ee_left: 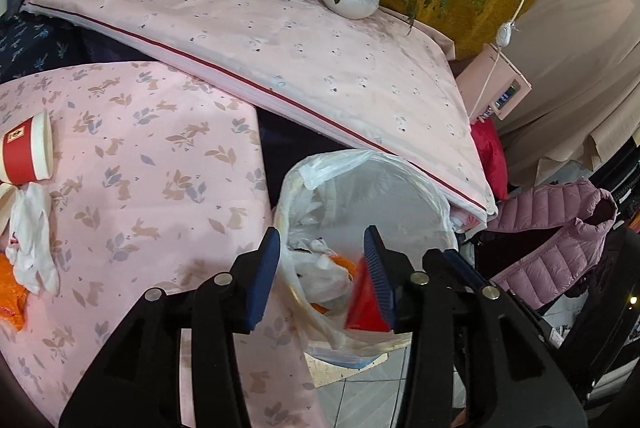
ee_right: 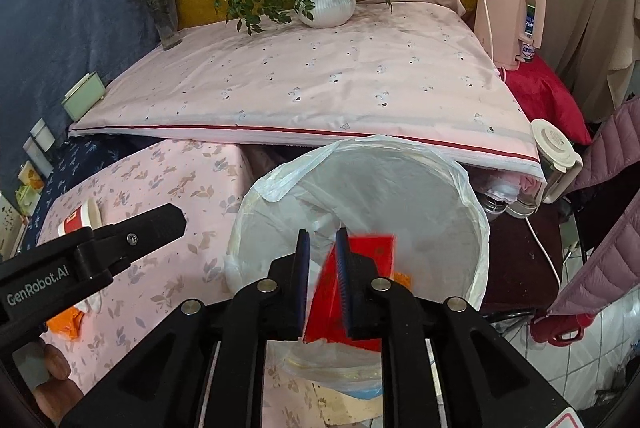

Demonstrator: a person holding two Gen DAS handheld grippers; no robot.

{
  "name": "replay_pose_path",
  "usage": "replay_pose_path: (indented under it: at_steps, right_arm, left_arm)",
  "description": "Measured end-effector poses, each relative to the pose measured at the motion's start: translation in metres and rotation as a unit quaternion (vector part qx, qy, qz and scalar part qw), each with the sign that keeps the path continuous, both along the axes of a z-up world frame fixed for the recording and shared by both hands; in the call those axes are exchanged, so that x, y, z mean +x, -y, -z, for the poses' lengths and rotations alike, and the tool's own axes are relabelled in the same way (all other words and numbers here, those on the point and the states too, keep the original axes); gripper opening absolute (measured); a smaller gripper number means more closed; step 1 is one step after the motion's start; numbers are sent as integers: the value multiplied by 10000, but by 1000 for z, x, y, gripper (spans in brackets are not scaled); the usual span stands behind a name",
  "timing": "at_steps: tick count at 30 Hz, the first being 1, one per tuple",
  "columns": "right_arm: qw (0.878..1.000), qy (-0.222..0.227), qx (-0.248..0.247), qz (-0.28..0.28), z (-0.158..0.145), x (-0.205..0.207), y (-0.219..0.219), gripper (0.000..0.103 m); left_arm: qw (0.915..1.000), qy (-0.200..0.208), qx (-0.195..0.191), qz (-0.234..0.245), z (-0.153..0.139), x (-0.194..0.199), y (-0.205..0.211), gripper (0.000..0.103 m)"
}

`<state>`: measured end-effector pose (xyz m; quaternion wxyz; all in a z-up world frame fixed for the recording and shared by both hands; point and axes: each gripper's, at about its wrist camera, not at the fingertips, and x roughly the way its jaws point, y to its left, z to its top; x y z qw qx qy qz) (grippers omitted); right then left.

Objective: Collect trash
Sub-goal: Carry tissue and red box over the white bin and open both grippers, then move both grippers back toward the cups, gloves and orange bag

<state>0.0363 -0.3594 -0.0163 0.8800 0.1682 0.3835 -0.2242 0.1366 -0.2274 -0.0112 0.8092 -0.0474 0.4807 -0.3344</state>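
Flat red paper wrapper [ee_right: 362, 282], blurred, sits pinched between the right gripper's [ee_right: 322, 282] nearly closed jaws above the round white bin lined with a clear plastic bag [ee_right: 478, 216], which holds crumpled white and orange trash [ee_left: 324, 268]. The left gripper [ee_left: 322, 276] hangs spread and empty over the bin's rim.

Red packet [ee_right: 360, 276] hangs over the plastic-lined bin [ee_right: 478, 228] — red paper cup [ee_left: 26, 147] lies tipped on the tablecloth.

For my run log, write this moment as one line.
left tool open | right tool above lined bin | red packet blurred at right tool, grip unclear | paper cup on cloth
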Motion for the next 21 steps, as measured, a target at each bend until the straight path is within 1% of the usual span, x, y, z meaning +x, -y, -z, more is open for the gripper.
replay_pose_path:
  at_steps: [2, 3, 4, 5, 13, 21]
  right_arm:
    - [10000, 25, -36, -52, -2, 2, -5, 30]
    - [9999, 37, -62, -86, -4, 3, -9, 32]
    - [9999, 46, -102, -112, -6, 5, -12, 37]
    - [9998, 55, -134, -122, -7, 6, -15, 40]
    - [9990, 166, -89, -403, -16, 16, -48, 40]
    - [9965, 123, -139, -818, -20, 32, -96, 40]
  left_arm:
    - [9998, 85, 95, -177, 0, 2, -11, 42]
    - [9995, 128, 138, -257, 0, 4, -16, 42]
    - [9990, 169, 189, -360, 0, 5, -23, 42]
    - [9987, 198, 220, -422, 0, 6, -29, 42]
    - [9931, 449, 486, -968, -4, 14, -78, 42]
    - [9887, 421, 549, -1328, -2, 22, -122, 42]
